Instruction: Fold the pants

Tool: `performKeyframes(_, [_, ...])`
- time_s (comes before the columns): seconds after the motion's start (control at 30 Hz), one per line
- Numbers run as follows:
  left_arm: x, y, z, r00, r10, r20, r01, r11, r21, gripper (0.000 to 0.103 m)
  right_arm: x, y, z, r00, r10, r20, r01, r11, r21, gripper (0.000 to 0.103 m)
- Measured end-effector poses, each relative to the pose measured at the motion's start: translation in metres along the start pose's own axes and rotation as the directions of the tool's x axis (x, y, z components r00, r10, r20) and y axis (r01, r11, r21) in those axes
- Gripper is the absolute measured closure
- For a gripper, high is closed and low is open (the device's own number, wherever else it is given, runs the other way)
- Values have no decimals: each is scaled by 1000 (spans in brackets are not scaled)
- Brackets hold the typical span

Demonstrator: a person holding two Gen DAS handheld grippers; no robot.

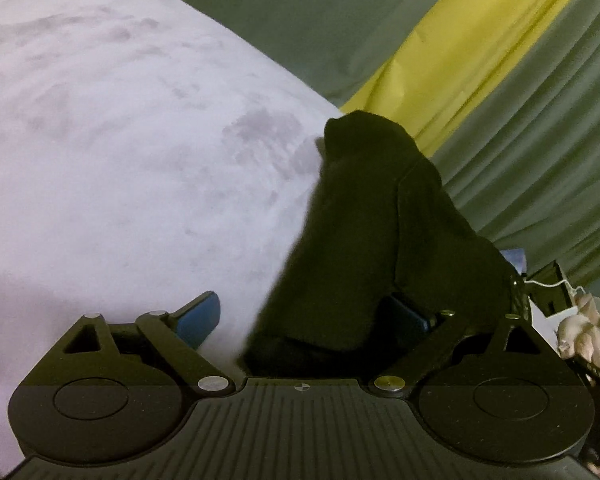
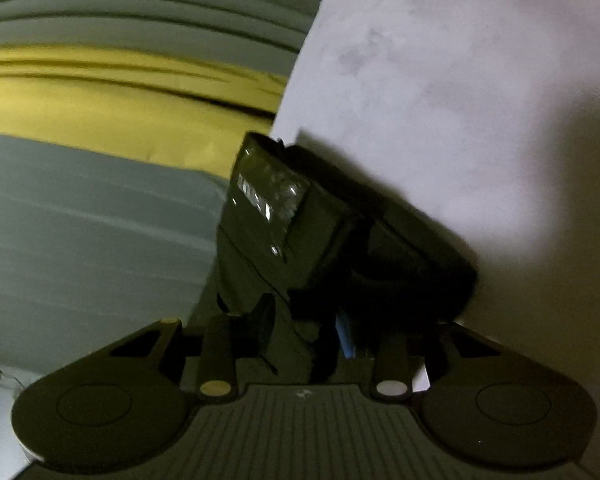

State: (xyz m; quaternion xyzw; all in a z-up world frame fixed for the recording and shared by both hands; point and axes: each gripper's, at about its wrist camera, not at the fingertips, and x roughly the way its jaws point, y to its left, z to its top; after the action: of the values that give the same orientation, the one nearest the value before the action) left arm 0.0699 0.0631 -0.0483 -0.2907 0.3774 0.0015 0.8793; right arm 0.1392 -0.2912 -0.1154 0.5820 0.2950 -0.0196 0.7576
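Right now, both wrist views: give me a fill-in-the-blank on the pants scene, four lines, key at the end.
1. The pants are ____ in colour.
2. They lie on a pale ____ surface.
3. Between grey folds, the backdrop has a ____ stripe.
4. The left gripper has ____ finger pads.

Missing: black; lilac; yellow; blue

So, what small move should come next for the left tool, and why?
Probably close the left tool on the pants. Its blue pads stand wide apart with the black cloth lying between them, ungripped, while the right tool seems closed on its part of the pants.
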Motion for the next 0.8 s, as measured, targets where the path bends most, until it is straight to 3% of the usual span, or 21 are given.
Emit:
performKeyframes(0.1, [1, -2, 0, 1000, 6, 13, -6, 1000, 22, 6, 6, 6, -1, 999, -36, 15, 36, 999, -26, 71])
performKeyframes(0.13, [0, -2, 0, 1000, 6, 18, -7, 1000, 21, 6, 7, 10, -2, 998, -52, 18, 53, 997, -55, 80])
performKeyframes(0.23, [-7, 0, 1, 998, 24, 52, -24, 1000, 2, 7, -2, 35, -16, 992, -97, 81, 115, 956, -271, 84])
performKeyframes(0.33, [-18, 4, 4, 993, 45, 106, -43, 999, -19, 7, -29, 58, -31, 988, -7, 155, 67, 922, -382, 90])
performKeyframes(0.43, [-22, 5, 7, 990, 49, 129, -46, 999, -27, 7, -41, 60, -39, 984, -8, 178, 80, 913, -400, 91])
performKeyframes(0.53, [-14, 3, 8, 991, 97, 94, -98, 995, 4, 7, -20, 31, -35, 982, -135, 135, 177, 911, -372, 90])
performKeyframes(0.63, [-10, 1, 8, 987, 129, 93, -131, 991, 22, 4, -17, 10, -28, 989, -113, 91, 137, 937, -321, 91])
performKeyframes(0.77, [-16, -1, 7, 983, 144, 117, -148, 988, 31, 5, -31, 21, -17, 990, -130, 54, 141, 942, -305, 82])
performKeyframes(0.8, [-17, -3, 7, 981, 150, 127, -157, 987, 46, 5, -29, 27, -14, 988, -141, 66, 155, 939, -306, 76])
